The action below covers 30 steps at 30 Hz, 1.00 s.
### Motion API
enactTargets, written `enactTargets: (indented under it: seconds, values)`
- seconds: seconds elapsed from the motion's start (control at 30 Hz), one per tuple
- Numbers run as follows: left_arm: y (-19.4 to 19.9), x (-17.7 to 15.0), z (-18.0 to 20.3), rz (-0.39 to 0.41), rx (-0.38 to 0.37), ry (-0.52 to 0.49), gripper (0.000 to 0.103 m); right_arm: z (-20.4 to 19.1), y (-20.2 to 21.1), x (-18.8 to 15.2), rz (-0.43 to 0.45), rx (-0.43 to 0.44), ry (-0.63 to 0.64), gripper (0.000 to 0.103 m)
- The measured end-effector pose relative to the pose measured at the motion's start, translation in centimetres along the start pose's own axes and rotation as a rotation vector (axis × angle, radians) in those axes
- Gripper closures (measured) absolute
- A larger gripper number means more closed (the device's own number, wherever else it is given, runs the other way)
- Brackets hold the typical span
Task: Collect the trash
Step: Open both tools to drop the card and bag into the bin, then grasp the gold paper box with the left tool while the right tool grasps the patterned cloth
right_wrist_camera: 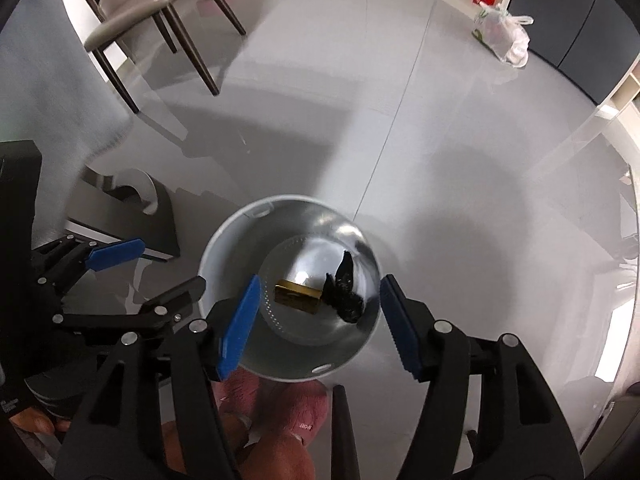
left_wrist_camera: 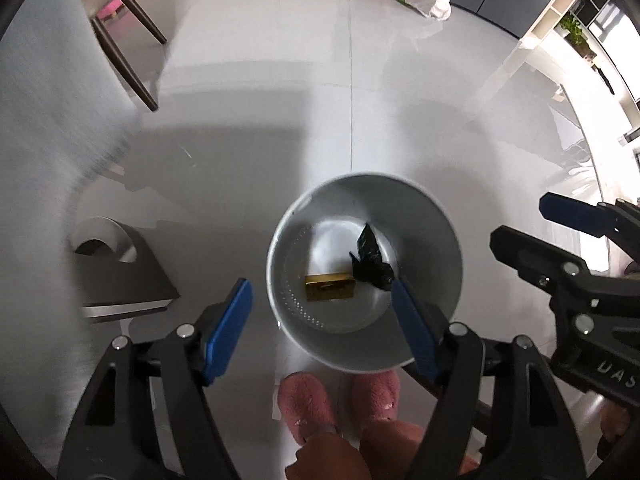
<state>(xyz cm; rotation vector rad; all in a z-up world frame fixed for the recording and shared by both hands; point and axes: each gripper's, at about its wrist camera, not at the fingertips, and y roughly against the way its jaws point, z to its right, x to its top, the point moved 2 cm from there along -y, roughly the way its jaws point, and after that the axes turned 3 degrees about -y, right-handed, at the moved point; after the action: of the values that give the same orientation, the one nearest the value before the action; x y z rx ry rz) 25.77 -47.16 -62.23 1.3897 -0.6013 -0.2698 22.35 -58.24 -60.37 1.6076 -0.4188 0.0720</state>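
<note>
1. Left gripper [left_wrist_camera: 322, 320] and right gripper [right_wrist_camera: 318, 320]: jaws spread, nothing between them
2. Metal bin [left_wrist_camera: 432, 220] below holds gold box [left_wrist_camera: 330, 286] beside black wrapper [left_wrist_camera: 370, 260]
3. Chair [right_wrist_camera: 136, 8], white plastic bag [right_wrist_camera: 506, 36] stand well apart

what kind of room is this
Probably a home dining or living area: a padded dining chair on glossy floor tiles, open shelving, and a person's pink slippers beside a metal bin.
</note>
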Motion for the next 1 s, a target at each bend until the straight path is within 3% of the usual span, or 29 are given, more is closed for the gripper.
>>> enactTargets:
  seconds: [0.27,0.57,0.77,1.0]
  values:
    - [11.0,3.2,-0.1,0.052,0.02,0.01,0.031,-0.7,11.0,2.5,0.05,-0.011,0.024,0.043]
    - [26.1,5.2,0.1,0.128,0.023,0.027,0.031,-2.5,24.8,5.8,0.141,0.001,0.086,0.043]
    - [34.1,4.1,-1.8,0.193,0.058,0.108,0.031,-5.4,32.0,7.4,0.197,0.042,0.197,0.043]
    - [41.4,-0.8,-7.1,0.269,0.15,0.315,0.031,-11.8,36.7,8.4,0.255,0.119,0.376,0.043]
